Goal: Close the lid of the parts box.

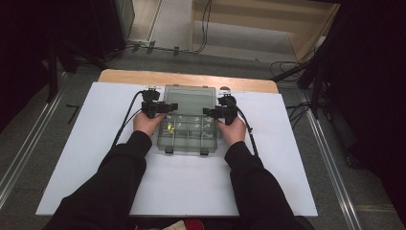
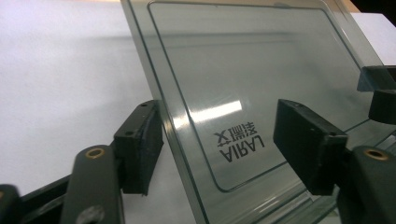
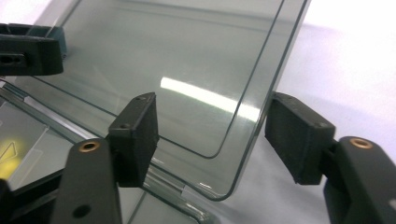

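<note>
A smoky clear plastic compartment box (image 1: 186,142) lies mid-table with its lid (image 1: 189,98) raised toward the far side. My left gripper (image 1: 160,108) is at the lid's left edge and my right gripper (image 1: 214,112) at its right edge. In the left gripper view the lid (image 2: 243,70), printed with a logo, has its side edge between the open jaws of that gripper (image 2: 217,119); the pads stand apart from it. The right gripper view has the lid's rounded corner (image 3: 233,154) between the open jaws of that gripper (image 3: 212,109). A small yellow part (image 1: 171,128) lies in one compartment.
The box rests on a white sheet (image 1: 95,143) over a wooden table (image 1: 124,75). Two black latches (image 1: 168,151) sit on the box's near edge. Cables trail from both grippers. Dark stands and floor cables surround the table.
</note>
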